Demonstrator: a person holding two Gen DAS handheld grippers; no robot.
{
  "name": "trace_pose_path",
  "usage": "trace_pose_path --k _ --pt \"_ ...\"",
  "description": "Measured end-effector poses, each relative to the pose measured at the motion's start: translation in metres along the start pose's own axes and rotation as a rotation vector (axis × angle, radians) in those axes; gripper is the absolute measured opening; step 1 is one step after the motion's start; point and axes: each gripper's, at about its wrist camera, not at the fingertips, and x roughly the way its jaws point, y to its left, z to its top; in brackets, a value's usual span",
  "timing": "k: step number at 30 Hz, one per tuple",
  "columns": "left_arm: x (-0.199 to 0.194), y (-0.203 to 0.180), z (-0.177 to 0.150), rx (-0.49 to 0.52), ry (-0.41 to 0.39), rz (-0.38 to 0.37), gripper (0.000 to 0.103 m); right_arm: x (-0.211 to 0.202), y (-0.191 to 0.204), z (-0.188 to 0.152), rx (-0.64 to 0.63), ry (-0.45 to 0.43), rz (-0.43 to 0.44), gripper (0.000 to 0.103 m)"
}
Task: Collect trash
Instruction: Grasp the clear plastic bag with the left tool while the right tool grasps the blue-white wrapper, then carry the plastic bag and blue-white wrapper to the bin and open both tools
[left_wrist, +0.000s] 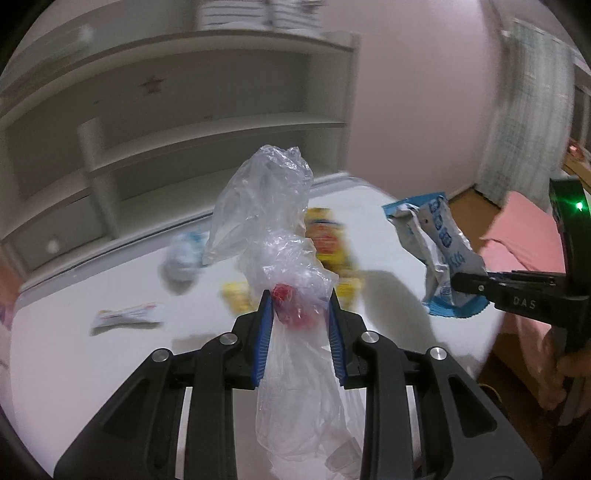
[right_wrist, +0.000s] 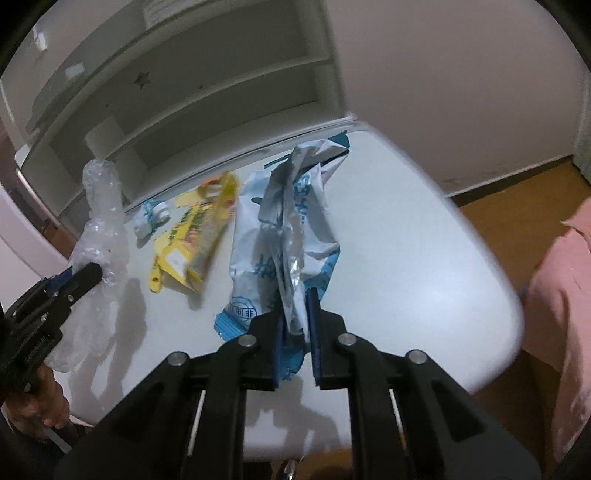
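My left gripper (left_wrist: 300, 299) is shut on a clear plastic bag (left_wrist: 269, 206) with something red inside, held above the white table (left_wrist: 74, 369). The bag also shows in the right wrist view (right_wrist: 103, 221), with the left gripper (right_wrist: 94, 275) on it. My right gripper (right_wrist: 295, 299) is shut on a crumpled blue-and-white wrapper (right_wrist: 288, 229), held above the table; it also shows in the left wrist view (left_wrist: 439, 251), with the right gripper (left_wrist: 469, 282) on it. On the table lie a yellow snack packet (right_wrist: 195, 236), a small blue-white wrapper (right_wrist: 151, 218) and a white-red wrapper (left_wrist: 127, 315).
White shelving (left_wrist: 184, 110) stands behind the table. A pink cloth (right_wrist: 561, 295) lies to the right, over a wooden floor (right_wrist: 517, 192). The table's right edge (right_wrist: 509, 321) is rounded.
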Motion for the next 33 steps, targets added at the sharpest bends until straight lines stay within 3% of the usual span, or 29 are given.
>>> trace_pose_path --k 8,15,20,26,33 --pt "0.006 -0.139 -0.015 0.181 0.016 -0.238 0.027 -0.078 -0.095 -0.071 0.126 -0.057 -0.143 0.012" --pt "0.01 -0.272 -0.051 0.354 0.069 -0.469 0.027 -0.149 -0.202 -0.17 0.334 -0.082 -0.309 0.012" --pt "0.014 -0.365 -0.095 0.502 0.124 -0.621 0.027 -0.19 -0.263 -0.249 0.484 -0.075 -0.411 0.012" --pt "0.035 -0.433 -0.149 0.594 0.226 -0.722 0.027 -0.208 -0.308 -0.327 0.61 -0.046 -0.487 0.012" --pt "0.077 -0.466 -0.195 0.638 0.349 -0.737 0.027 -0.178 -0.33 -0.382 0.668 0.061 -0.484 0.012"
